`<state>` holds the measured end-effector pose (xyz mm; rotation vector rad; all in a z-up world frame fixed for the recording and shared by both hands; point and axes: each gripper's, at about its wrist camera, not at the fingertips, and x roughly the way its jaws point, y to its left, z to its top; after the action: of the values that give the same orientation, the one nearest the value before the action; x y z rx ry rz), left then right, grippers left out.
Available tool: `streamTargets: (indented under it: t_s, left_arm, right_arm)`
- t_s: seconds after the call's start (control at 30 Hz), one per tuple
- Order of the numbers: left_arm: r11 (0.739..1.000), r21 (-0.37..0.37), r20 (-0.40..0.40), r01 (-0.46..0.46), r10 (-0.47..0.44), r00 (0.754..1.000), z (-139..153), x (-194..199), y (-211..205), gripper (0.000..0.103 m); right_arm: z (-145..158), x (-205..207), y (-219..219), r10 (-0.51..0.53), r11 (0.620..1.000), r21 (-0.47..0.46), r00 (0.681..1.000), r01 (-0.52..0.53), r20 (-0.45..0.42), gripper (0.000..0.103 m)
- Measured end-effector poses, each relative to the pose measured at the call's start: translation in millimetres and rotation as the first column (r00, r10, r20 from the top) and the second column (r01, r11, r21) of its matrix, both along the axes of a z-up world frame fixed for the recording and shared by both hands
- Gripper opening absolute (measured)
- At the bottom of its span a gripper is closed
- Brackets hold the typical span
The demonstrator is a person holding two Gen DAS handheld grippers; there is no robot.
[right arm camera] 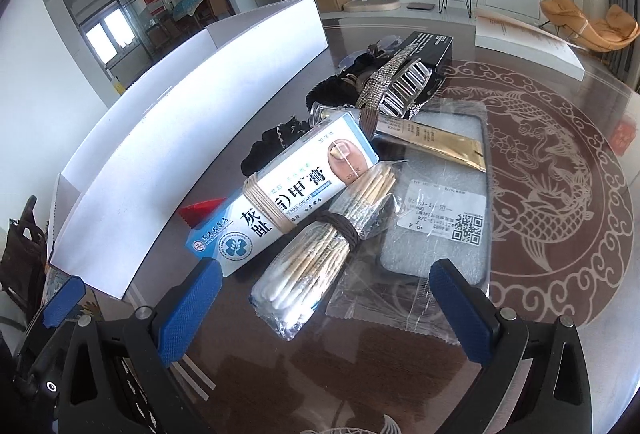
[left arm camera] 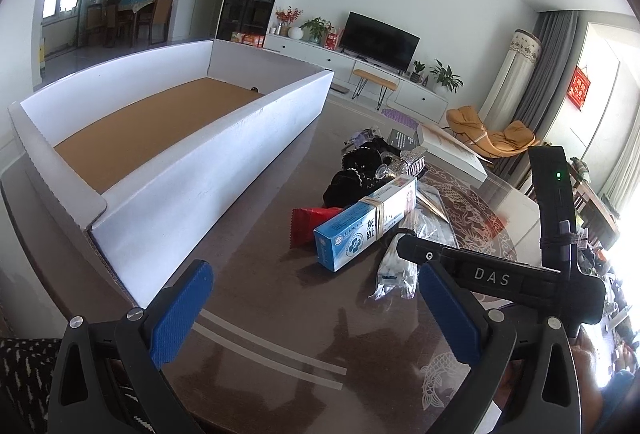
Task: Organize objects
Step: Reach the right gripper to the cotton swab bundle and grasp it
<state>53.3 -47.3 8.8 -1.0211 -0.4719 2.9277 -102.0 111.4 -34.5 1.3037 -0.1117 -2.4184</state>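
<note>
The nail cream box (right arm camera: 286,190), bound with a rubber band, lies on top of the pile beside the white cardboard tray (left arm camera: 208,170), and nothing from the pile is in the tray: its brown floor shows bare as far as can be seen, so I judge the sorting hardly begun. Touching the box on the side away from the tray is the bundle of cotton swabs (right arm camera: 316,266), in clear wrap with a dark band. Beyond the box, farther along the tray's wall, sit a rhinestone hair clip (right arm camera: 394,86), black scrunchies (right arm camera: 340,88) and a gold sachet (right arm camera: 444,142); a red packet (left arm camera: 312,222) pokes out between box and tray. A foam-lined clear bag (right arm camera: 444,218) lies under the swabs.

The right gripper (right arm camera: 326,310) is spread wide and empty, straddling the swabs' near end. The left gripper (left arm camera: 316,318) is equally wide and empty, over bare table (left arm camera: 280,306) near the tray's corner.

The tray's near wall hides part of its floor, and the items under the scrunchies cannot be made out.
</note>
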Motion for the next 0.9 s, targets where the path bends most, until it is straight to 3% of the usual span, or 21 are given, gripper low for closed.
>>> streamTargets:
  t_s: [0.17,0.5,0.67,0.73,0.87,0.9]
  left_arm:
    - [1.000,0.001,-0.007,0.002,-0.002,1.000,0.2,1.3,-0.9,0.103]
    - [1.000,0.024,0.041,-0.008,0.007,0.999,-5.7,-0.2,-9.1,0.103]
    - [0.999,0.044,0.063,-0.026,0.023,0.998,-10.3,-3.3,-14.0,0.103]
    - [0.999,0.044,0.062,-0.032,0.029,0.998,-10.0,-2.4,-14.8,0.103]
    - [0.999,0.035,0.059,-0.039,0.037,0.998,-9.4,-1.5,-14.2,0.103]
    - [0.999,0.034,0.059,-0.039,0.037,0.998,-9.5,-1.5,-14.3,0.103]
  right_arm:
    - [-0.7,1.4,-0.3,-0.003,1.000,-0.012,1.000,0.004,0.019,0.103]
    - [14.2,8.3,41.4,-0.082,0.996,-0.015,0.995,0.083,0.050,0.103]
    - [13.2,0.4,18.5,-0.022,1.000,-0.013,0.998,0.022,0.053,0.103]
    - [8.5,-5.8,0.8,0.003,1.000,0.030,0.999,-0.005,0.052,0.103]
    - [-11.6,-21.2,-24.2,0.011,0.993,0.115,0.997,-0.020,0.079,0.078]
    - [-13.8,-22.9,-27.6,0.002,0.989,0.147,0.998,-0.012,0.065,0.076]
